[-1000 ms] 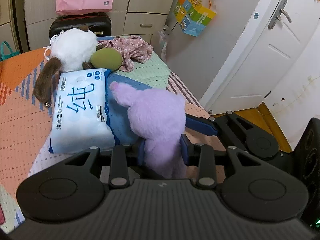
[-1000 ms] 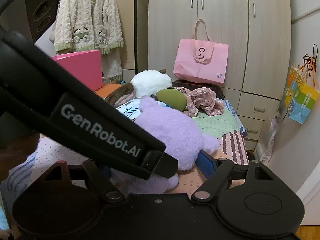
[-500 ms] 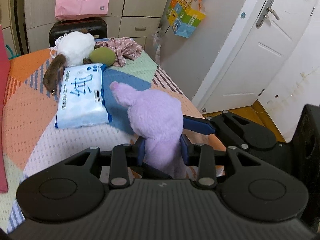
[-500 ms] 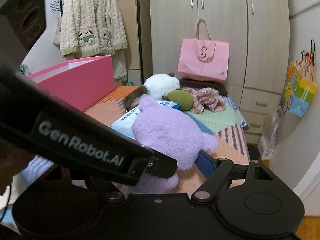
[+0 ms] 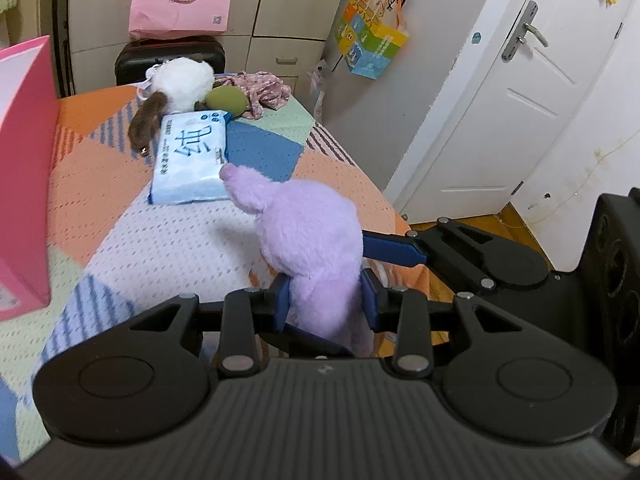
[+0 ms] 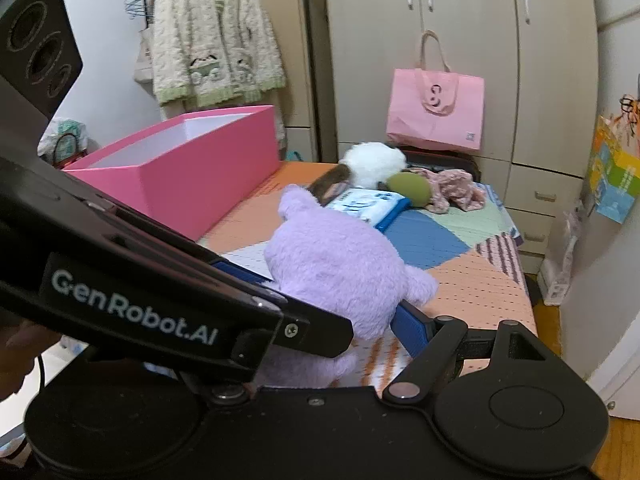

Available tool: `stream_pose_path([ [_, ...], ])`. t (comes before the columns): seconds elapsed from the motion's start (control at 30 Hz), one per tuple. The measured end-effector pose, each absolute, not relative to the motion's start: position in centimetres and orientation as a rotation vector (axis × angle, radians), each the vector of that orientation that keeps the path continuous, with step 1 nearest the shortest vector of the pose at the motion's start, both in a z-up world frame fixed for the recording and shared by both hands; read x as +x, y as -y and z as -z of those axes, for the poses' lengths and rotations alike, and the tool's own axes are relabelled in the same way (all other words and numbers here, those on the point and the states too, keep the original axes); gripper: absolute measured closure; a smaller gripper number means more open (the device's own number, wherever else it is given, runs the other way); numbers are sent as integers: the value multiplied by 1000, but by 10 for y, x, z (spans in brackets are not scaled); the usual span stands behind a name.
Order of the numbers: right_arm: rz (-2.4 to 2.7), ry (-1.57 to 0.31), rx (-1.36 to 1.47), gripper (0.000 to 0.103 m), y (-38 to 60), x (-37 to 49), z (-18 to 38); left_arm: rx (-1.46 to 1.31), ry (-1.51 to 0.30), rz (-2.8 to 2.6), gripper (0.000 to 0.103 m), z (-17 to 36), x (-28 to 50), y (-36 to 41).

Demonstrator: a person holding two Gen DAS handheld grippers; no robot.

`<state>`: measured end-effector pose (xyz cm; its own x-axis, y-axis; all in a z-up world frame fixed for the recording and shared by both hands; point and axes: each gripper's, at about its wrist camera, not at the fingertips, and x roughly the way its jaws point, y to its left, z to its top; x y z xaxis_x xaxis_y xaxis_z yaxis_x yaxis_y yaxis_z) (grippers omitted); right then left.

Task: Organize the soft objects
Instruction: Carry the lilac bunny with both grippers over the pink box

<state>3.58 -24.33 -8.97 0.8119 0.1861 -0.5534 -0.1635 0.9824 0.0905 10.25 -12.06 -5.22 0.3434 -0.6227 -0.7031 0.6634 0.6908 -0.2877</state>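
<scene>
1. Surface: a bed covered by a patchwork knitted blanket [image 5: 168, 240] in orange, white, blue and pale green fills the left and centre of the left wrist view.
2. Task item: a fluffy lilac plush toy [image 5: 312, 240] sits low in the centre of the frame, above the near right part of the bed.
3. Left tool [image 5: 326, 300]: its blue pads are pressed into the narrow lower part of the lilac toy, pinching it.
4. Right tool [image 6: 336, 300]: its blue fingers stand wide, one on each side of the toy's broad body and against its fur.
5. Other soft items, upper centre of the left wrist view: a pale blue soft pack with printed characters [image 5: 190, 162], a white and brown plush animal [image 5: 180, 84], an olive-green round cushion [image 5: 226, 100] and a crumpled pink floral cloth [image 5: 264, 90].
6. An open pink rectangular box [image 6: 180, 168] stands on the bed at centre left of the right wrist view.
7. Room: a beige wardrobe [image 6: 460, 40] with a pink tote bag [image 6: 436, 112] before it, a cream knitted cardigan [image 6: 212, 40] hanging at upper left, and a white door [image 5: 520, 100] at right of the left wrist view.
</scene>
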Motion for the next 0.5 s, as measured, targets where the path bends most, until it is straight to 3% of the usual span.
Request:
stream_pose_path([
  [0.5,-413,-573,-31,20,170,9,54,57,-889,727,68,9,57,31],
])
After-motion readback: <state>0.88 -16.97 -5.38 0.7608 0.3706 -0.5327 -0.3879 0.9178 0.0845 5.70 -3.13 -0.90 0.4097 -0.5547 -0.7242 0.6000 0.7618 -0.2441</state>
